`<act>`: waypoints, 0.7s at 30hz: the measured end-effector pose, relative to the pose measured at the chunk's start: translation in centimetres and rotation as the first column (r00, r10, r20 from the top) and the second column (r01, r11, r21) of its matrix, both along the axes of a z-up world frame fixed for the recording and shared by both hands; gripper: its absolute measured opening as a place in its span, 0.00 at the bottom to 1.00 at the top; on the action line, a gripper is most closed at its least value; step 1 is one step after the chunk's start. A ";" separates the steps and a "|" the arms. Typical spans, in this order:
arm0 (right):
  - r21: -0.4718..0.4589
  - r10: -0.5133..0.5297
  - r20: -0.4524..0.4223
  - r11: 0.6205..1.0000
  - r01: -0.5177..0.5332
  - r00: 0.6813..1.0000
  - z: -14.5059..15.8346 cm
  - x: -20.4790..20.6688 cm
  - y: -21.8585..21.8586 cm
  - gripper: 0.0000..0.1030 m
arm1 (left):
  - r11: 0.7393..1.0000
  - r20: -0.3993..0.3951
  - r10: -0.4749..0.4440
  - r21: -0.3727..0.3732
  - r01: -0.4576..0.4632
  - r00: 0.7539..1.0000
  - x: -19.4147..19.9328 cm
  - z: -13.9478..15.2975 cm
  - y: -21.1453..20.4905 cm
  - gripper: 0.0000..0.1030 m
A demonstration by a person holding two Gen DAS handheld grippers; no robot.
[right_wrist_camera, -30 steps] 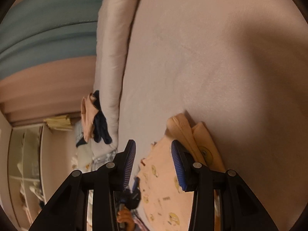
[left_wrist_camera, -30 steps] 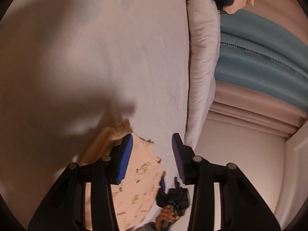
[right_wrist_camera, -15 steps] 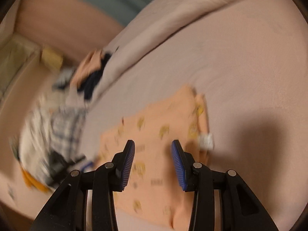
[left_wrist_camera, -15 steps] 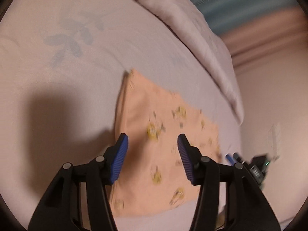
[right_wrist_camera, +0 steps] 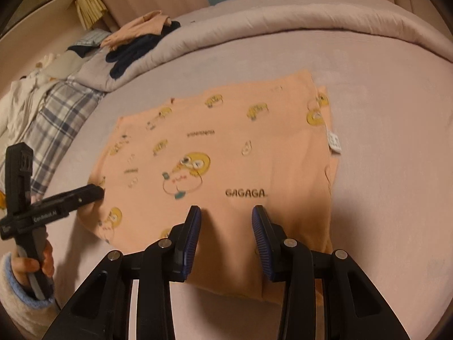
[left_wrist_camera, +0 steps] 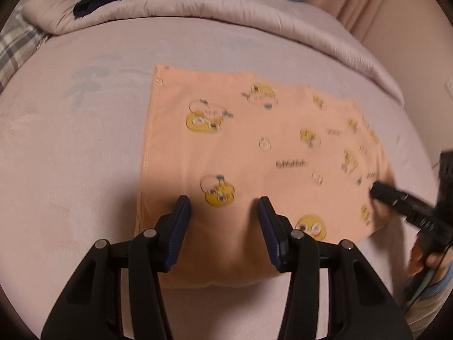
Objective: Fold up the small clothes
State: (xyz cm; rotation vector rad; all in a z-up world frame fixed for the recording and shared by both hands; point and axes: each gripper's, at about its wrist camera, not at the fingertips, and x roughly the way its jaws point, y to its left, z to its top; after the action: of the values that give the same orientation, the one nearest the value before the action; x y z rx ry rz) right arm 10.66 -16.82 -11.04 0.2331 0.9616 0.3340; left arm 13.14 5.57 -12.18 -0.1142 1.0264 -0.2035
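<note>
**Peach garment flat on the bed**

While the peach garment (left_wrist_camera: 243, 147) lies spread flat on the bed (left_wrist_camera: 85, 155), my left gripper (left_wrist_camera: 223, 212) hovers at its six o'clock edge, fingers just narrowed, partly apart, holding nothing. My right gripper (right_wrist_camera: 226, 221) likewise, empty.

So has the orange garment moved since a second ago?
Yes. The orange garment hung bunched at the grippers near the rolled duvet's end; now it lies spread flat on the sheet alongside the duvet, with the left gripper open above it.
</note>
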 end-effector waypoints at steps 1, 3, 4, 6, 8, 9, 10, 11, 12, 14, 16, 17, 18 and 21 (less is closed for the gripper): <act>0.000 0.001 0.000 1.000 -0.001 1.000 0.0 -0.2 -0.2 0.39 | 1.000 0.003 -0.009 0.016 0.009 1.000 -0.1 -0.1 -0.2 0.47; -0.004 0.001 -0.001 1.000 -0.001 1.000 0.1 -0.8 -0.3 0.39 | 0.999 -0.001 -0.021 0.034 0.021 1.000 -0.3 -0.6 -0.7 0.47; -0.005 0.000 -0.003 1.000 0.000 1.000 0.0 -1.0 -0.2 0.39 | 0.999 -0.006 -0.022 0.031 0.022 1.000 -0.5 -0.7 -0.7 0.47; -0.010 -0.002 0.000 1.000 0.002 1.000 0.0 -1.5 -0.1 0.39 | 0.999 -0.020 -0.021 0.025 0.022 1.000 -0.7 -1.1 -0.8 0.47; -0.014 -0.004 -0.001 1.000 0.004 1.000 -0.2 -1.7 0.0 0.39 | 0.999 -0.019 -0.022 0.030 0.022 1.000 -1.1 -1.2 -0.6 0.47; -0.015 -0.005 -0.001 1.000 0.005 1.000 -0.2 -1.9 0.1 0.39 | 0.999 -0.020 -0.023 0.029 0.023 1.000 -1.7 -1.2 -0.5 0.48; -0.013 -0.007 -0.003 1.000 0.007 1.000 -0.3 -2.0 0.0 0.39 | 0.999 -0.022 -0.023 0.027 0.023 1.000 -1.8 -1.3 -0.4 0.48; -0.012 -0.008 -0.005 1.000 0.008 1.000 -0.3 -2.2 0.0 0.39 | 0.999 -0.024 -0.022 0.027 0.023 0.999 -1.8 -1.2 -0.6 0.48; -0.012 -0.010 -0.006 1.000 0.010 1.000 -0.4 -2.4 -0.1 0.39 | 0.999 -0.026 -0.021 0.027 0.022 0.999 -1.9 -1.2 -0.6 0.48; -0.014 -0.014 -0.007 1.000 0.014 1.000 -0.4 -2.7 -0.1 0.39 | 0.999 -0.030 -0.019 0.025 0.020 0.999 -2.2 -0.8 -0.5 0.48; -0.012 -0.020 -0.011 1.000 0.020 1.000 -0.4 -2.8 -0.2 0.39 | 0.999 -0.034 -0.017 0.026 0.018 0.999 -2.4 -0.7 -0.5 0.48; -0.011 -0.023 -0.012 1.000 0.023 1.000 -0.3 -2.9 -0.3 0.39 | 1.000 -0.035 -0.016 0.026 0.017 0.999 -2.8 -0.6 -0.4 0.48; -0.013 -0.027 -0.016 1.000 0.026 1.000 -0.3 -3.0 -0.3 0.39 | 1.000 -0.037 -0.015 0.026 0.015 0.999 -3.0 -0.6 -0.4 0.48; -0.023 -0.032 -0.022 0.999 0.031 0.999 -0.2 -3.4 -0.3 0.39 | 1.000 -0.042 -0.007 0.017 0.008 0.999 -3.8 -0.4 0.1 0.48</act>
State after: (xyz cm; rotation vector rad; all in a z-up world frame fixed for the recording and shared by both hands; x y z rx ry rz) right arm 7.26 -17.14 -11.22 0.2315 0.9819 0.2918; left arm 9.35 5.71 -12.60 -0.0993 1.0703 -0.1993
